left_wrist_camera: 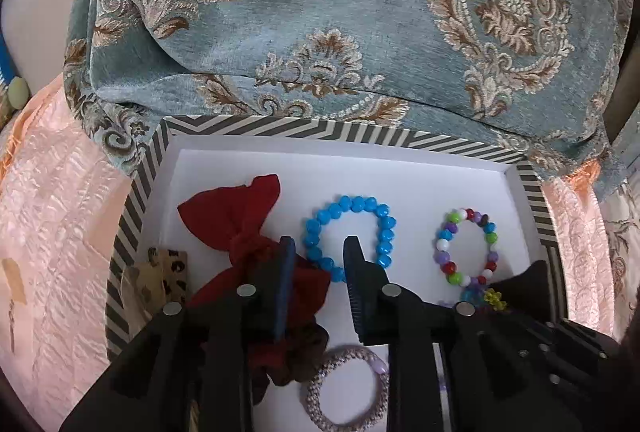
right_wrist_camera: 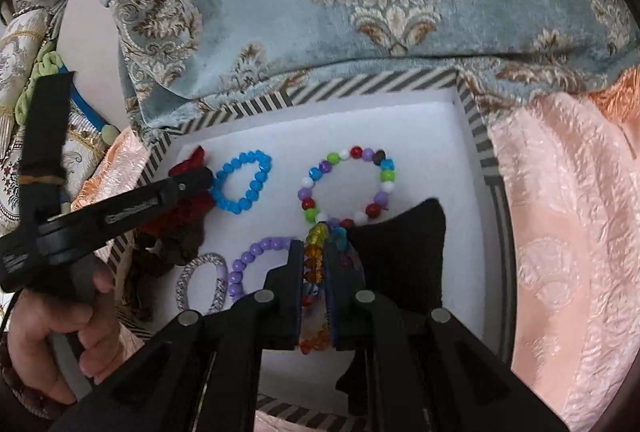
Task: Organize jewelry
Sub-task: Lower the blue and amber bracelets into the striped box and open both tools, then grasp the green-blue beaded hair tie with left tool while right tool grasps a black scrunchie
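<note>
Jaws of the right gripper point(right_wrist_camera: 316, 252) are clamped on a strand of amber and rainbow beads point(right_wrist_camera: 317, 234), whose top pokes out past the fingertips while the rest is pinched between the pads and hard to follow. The left gripper point(left_wrist_camera: 320, 252) has its jaws a little apart with nothing pressed between them, its left finger lying over a red bow point(left_wrist_camera: 224, 216) (how much of the bow sits beneath is hidden). A leopard-print piece point(left_wrist_camera: 172, 268) at 9 o'clock of the bow is half covered and unclear. All of this sits over a white-lined box with a striped rim point(left_wrist_camera: 280, 126), which also holds a blue bracelet point(left_wrist_camera: 384, 228), a multicoloured bracelet point(left_wrist_camera: 444, 244) at its 3 o'clock, a purple bracelet point(right_wrist_camera: 256, 248), a braided hair tie point(left_wrist_camera: 320, 372) and a black cushion point(right_wrist_camera: 400, 244). The box rests on a peach bedspread point(left_wrist_camera: 60, 212), with teal brocade cloth point(left_wrist_camera: 360, 12) at 12 o'clock.
</note>
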The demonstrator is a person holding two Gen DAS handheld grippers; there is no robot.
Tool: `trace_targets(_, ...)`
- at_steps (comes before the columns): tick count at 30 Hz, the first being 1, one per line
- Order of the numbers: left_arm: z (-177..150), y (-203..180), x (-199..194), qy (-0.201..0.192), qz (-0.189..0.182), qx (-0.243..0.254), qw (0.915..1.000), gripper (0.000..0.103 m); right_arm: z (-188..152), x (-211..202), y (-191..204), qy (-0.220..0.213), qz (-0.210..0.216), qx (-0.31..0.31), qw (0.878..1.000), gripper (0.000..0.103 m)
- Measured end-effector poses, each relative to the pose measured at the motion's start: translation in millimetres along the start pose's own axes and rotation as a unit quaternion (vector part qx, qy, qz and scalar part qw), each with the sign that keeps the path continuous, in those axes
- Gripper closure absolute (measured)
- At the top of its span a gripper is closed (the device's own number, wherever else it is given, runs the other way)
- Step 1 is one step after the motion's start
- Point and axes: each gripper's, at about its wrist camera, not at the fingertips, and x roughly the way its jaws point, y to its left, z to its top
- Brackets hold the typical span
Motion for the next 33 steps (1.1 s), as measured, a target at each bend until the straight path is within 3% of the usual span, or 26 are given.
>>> trace_targets(4,1,0,-11,-0.010,-0.006,0.001,0.9999,0.095,-2,2,-3,0.002,0.003,0.008,1.000,0.093)
trace_targets(11,2,14,-30,-0.023,-0.014,0.002,0.9996,0.094,-2,-12,-1,-0.013,0.034,0.006,0.999,0.084)
trace_targets(16,-9,17,-50,-0.034,-0.013,0.004,0.9993,0.094,-3,-27,2,-0.029,0.027,-0.001,0.999,0.082)
trace_targets(27,-90,13,-115,-0.048,-0.058,0.008,0.9971,0.093,-54,-91,10,-0.050,0.011,-0.034,0.998,0.082)
trace_targets(33,-133,-3,-107,-0.003,-0.066,0.044,0.9968,0.090,-97,-94,9,-0.005,-0.002,-0.042,0.999,0.081)
